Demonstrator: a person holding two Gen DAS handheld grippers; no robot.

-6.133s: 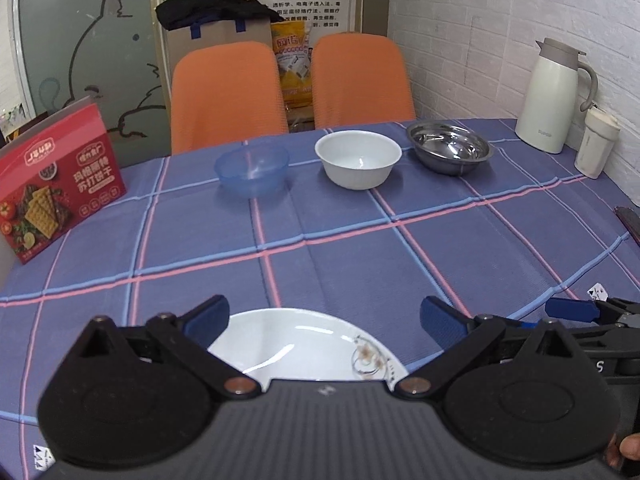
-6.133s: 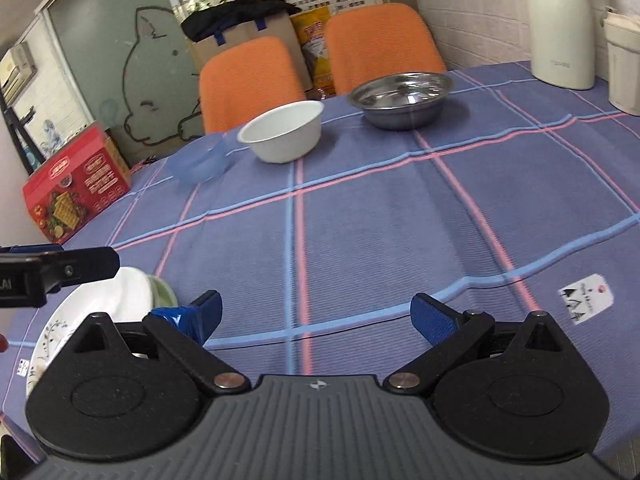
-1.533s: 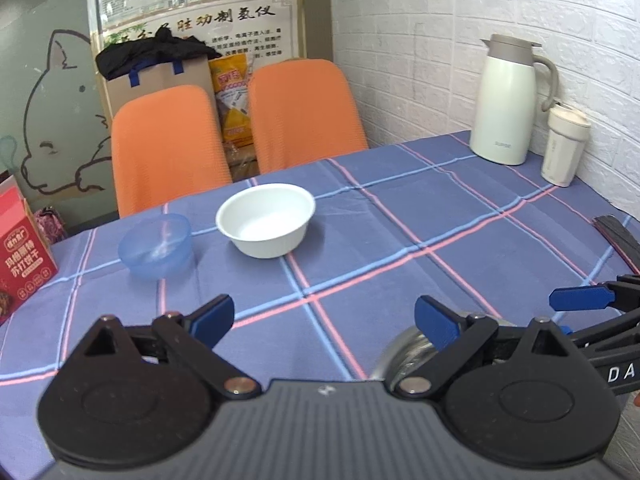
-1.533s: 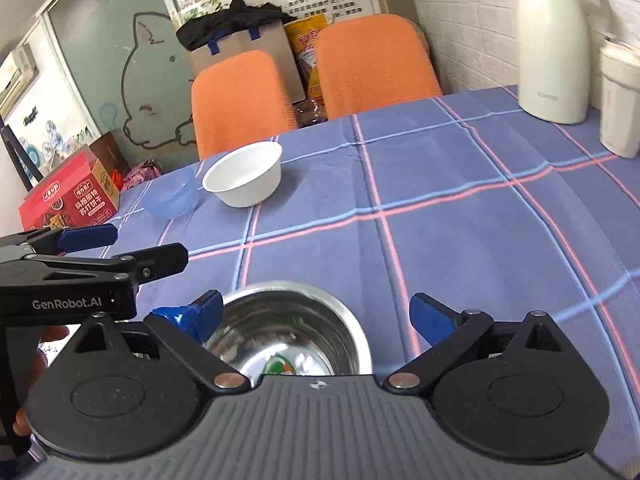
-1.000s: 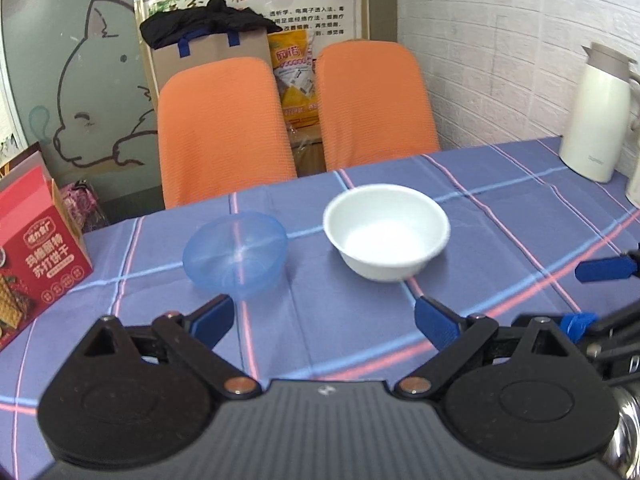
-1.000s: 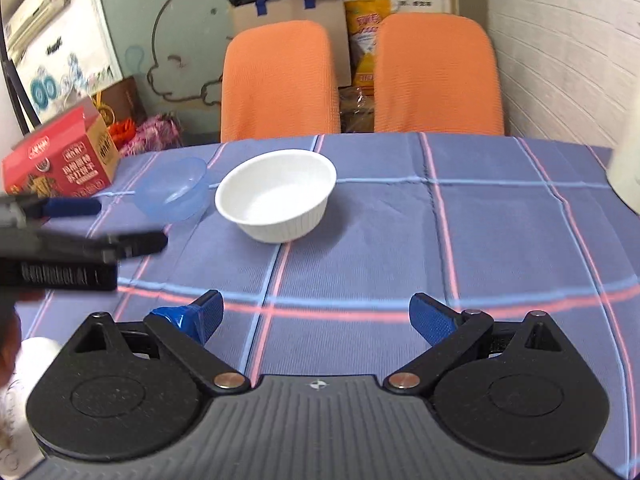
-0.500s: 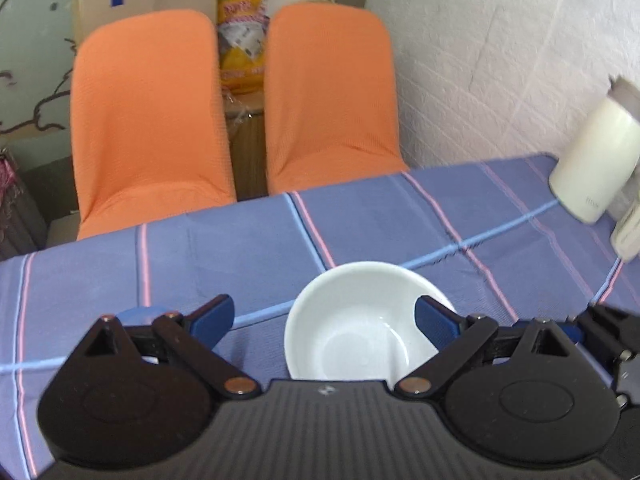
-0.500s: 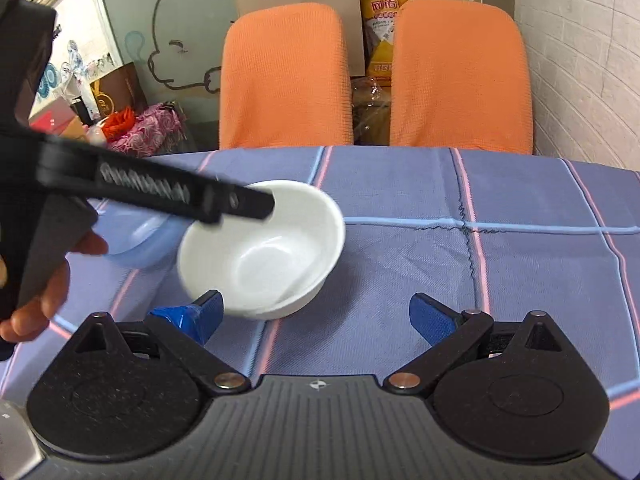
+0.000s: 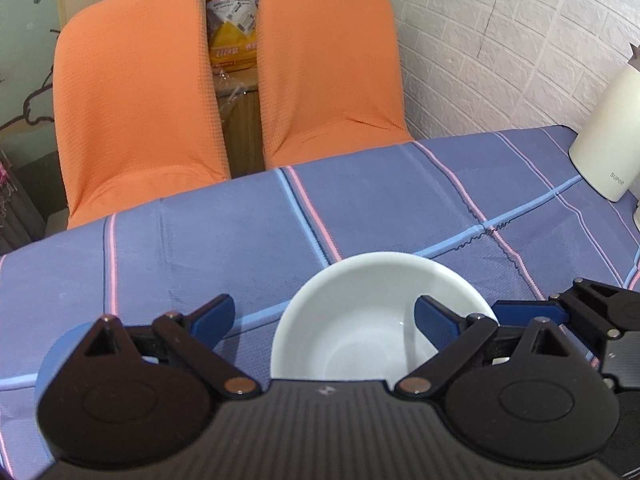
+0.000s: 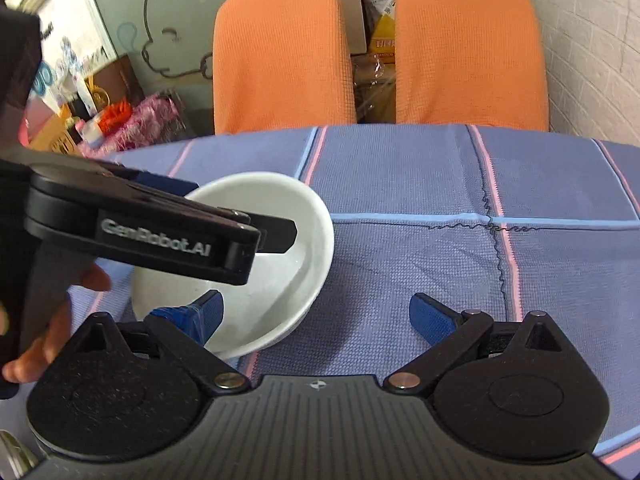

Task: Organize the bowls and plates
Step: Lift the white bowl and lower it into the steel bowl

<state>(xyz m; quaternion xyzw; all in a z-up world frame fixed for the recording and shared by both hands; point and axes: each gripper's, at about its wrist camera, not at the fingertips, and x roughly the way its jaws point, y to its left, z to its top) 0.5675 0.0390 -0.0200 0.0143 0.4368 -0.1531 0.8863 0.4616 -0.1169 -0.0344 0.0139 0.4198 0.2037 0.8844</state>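
Both tools closer over white bowl (image 9: 380, 312).

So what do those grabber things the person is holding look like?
Each hand-held gripper is black plastic: a ribbed middle body with two round discs at the sides, angled link arms joined by shiny metal pins, and two fingers tipped with blue pads. The left hand-held gripper has "GenRobot.AI" in pale letters along its side in the right wrist view. The right hand-held gripper looks the same. No cables or sleeves show.
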